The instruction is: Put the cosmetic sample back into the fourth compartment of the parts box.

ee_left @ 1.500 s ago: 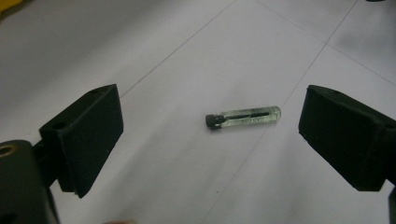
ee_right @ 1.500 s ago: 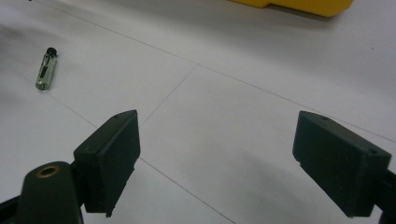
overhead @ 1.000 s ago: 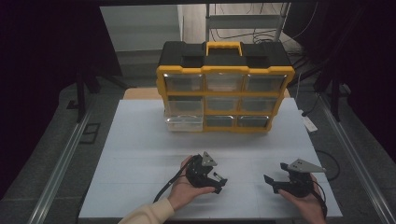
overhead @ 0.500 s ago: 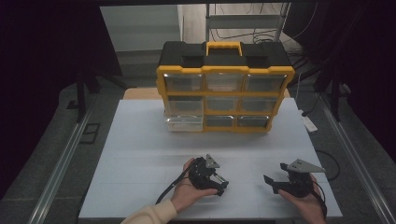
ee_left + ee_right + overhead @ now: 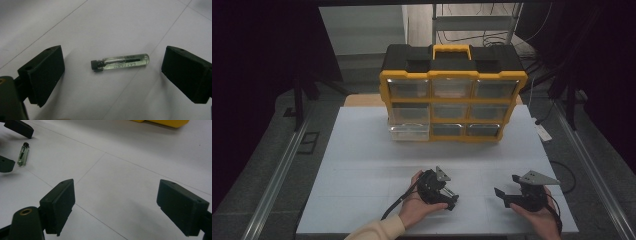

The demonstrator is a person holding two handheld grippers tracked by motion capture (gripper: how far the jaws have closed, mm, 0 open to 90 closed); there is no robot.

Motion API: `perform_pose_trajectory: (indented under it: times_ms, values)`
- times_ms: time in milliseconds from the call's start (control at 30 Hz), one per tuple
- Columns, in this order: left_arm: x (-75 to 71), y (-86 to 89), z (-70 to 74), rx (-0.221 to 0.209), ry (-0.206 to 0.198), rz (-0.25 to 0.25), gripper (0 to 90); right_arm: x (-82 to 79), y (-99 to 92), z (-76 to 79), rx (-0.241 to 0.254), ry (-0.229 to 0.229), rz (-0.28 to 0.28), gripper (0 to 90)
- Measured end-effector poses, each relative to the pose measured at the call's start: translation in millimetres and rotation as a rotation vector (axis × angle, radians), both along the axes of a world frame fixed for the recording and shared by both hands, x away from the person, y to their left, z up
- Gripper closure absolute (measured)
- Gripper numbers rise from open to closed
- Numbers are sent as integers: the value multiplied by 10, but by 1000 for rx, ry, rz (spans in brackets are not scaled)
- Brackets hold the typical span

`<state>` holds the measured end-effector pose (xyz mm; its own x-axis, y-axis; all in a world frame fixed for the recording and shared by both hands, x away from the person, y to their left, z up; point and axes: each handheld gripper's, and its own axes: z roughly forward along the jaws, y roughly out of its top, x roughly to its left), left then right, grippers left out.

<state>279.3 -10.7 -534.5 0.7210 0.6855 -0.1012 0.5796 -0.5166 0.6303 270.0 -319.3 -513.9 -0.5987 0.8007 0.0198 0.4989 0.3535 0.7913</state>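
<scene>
A small clear glass vial (image 5: 121,62) with a black cap lies flat on the white table. My left gripper (image 5: 112,72) is open, its two black jaws standing wide on either side of the vial without touching it. In the high view the left gripper (image 5: 451,196) is held low near the table's front edge. The right gripper view shows the same vial (image 5: 23,154) at its far left, between the other gripper's jaws. My right gripper (image 5: 115,206) is open over bare table, and sits at the front right in the high view (image 5: 504,195).
A yellow and black organiser (image 5: 452,92) with several clear drawers stands at the back of the white table (image 5: 362,165); its lower left drawer (image 5: 409,132) is pulled out a little. A power strip (image 5: 543,132) lies off the right edge.
My left gripper has shifted slightly right and forward over the table. The right gripper has held still.
</scene>
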Motion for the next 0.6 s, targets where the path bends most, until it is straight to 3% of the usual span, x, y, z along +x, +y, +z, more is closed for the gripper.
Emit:
perform_pose_trajectory:
  times_ms: [133,267,600]
  values:
    - [-2,-15,-2,4,-6,9,63,0,-2,0,1,0,0,162]
    - [-26,-33,-1,42,-36,13,99,-3,2,2,-8,-3,-3,162]
    - [-64,-44,13,40,-49,0,193,-6,-1,3,-9,-4,-3,162]
